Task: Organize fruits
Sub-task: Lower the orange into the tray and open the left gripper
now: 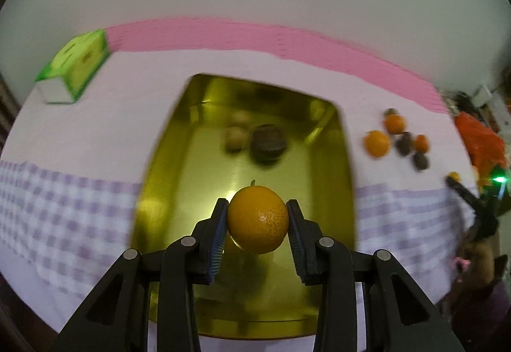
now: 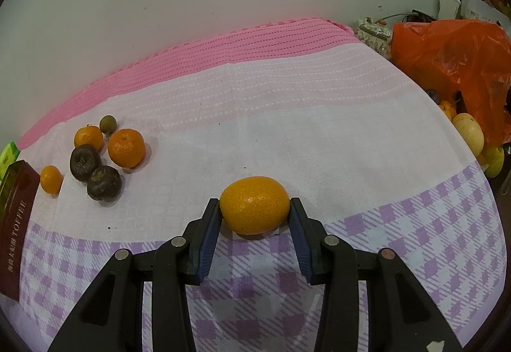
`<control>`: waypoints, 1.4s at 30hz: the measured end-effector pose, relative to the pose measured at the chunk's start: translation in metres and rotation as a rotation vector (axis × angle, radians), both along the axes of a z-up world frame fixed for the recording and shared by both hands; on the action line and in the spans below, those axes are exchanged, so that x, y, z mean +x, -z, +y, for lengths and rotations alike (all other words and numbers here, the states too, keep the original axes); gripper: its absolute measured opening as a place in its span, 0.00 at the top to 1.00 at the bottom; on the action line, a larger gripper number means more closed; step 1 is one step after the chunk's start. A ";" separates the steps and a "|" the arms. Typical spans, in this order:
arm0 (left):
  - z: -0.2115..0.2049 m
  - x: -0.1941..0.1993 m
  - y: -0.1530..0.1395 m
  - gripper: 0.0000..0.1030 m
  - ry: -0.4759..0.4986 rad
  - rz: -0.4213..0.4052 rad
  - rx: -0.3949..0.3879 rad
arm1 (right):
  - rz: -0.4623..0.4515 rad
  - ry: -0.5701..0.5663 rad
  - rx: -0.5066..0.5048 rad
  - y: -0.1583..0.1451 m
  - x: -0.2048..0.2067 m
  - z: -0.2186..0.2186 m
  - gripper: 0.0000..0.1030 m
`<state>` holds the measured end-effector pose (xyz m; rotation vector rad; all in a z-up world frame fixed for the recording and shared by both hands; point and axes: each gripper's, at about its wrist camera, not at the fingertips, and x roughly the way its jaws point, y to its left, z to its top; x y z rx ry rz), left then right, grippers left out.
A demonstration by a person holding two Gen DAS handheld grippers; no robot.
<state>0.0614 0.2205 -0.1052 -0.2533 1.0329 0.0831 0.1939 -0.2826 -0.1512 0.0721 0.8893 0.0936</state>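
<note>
Over the shiny gold metal tray (image 1: 335, 160) mid-worktop, the left gripper (image 1: 258, 211) fingers pinch a small round orange mandarin (image 1: 258, 219); near the front edge, the right gripper (image 2: 255, 208) pinches another mandarin (image 2: 254, 205). Light, soft-skinned; squeeze gently across the middle.

The dark red box (image 2: 14, 232) is standing at the 9 o'clock edge of the right wrist view, and it is showing the word "TOFFEE" in pale capital letters running along its side. Some smaller characters are sitting just below this word, but they are too small to read. The green box (image 1: 76, 64), at 10 o'clock in the left wrist view, is carrying print that is too blurred to read.
</note>
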 end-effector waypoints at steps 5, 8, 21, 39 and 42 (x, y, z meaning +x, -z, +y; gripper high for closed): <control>0.010 0.005 0.012 0.64 0.004 0.008 0.062 | 0.000 -0.001 -0.006 0.000 0.000 0.000 0.62; 0.007 0.017 0.018 0.64 0.017 0.018 0.077 | 0.000 -0.001 -0.010 0.000 0.000 0.000 0.62; 0.005 0.079 0.028 0.64 0.036 0.049 0.175 | 0.000 -0.004 -0.013 0.000 -0.001 0.001 0.62; -0.010 0.045 -0.015 0.34 -0.030 -0.066 0.255 | 0.000 -0.005 -0.010 -0.001 0.000 0.001 0.62; -0.016 0.015 -0.029 0.33 -0.035 -0.107 0.223 | 0.000 -0.006 -0.004 0.000 0.000 0.000 0.62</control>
